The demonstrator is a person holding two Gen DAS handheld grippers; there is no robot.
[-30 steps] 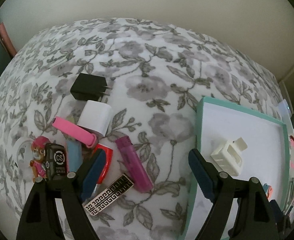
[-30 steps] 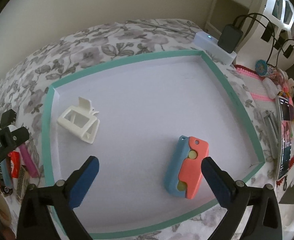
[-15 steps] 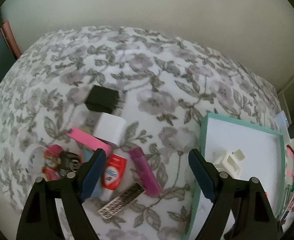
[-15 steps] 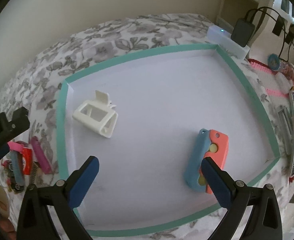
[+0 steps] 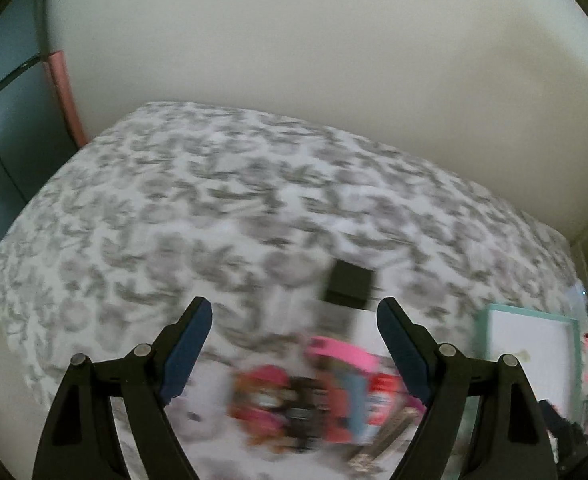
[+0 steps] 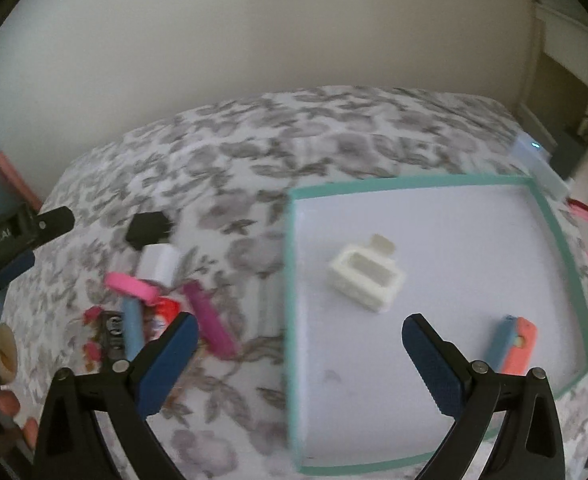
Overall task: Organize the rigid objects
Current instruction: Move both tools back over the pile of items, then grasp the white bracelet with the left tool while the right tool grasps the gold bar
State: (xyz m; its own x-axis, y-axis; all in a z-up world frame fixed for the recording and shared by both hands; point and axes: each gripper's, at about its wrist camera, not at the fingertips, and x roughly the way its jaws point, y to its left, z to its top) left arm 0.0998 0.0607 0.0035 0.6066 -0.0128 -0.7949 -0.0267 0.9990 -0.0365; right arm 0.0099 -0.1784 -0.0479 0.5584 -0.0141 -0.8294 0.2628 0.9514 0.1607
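Both the left gripper (image 5: 294, 320) and right gripper (image 6: 299, 334) hang released, while the purple lighter (image 6: 210, 326) on the bed (image 6: 254, 168) lies slanting toward the teal tray (image 6: 290, 280).

tray (image 6: 549, 216) mostly free; pile (image 6: 154, 300) beside

One teal-rimmed tray (image 6: 292, 240) on the right holds two items: a white clip (image 6: 367, 276) and a blue-and-coral case (image 6: 513, 346). Two chargers, one black (image 6: 148, 229), one white (image 6: 158, 264), lie left.
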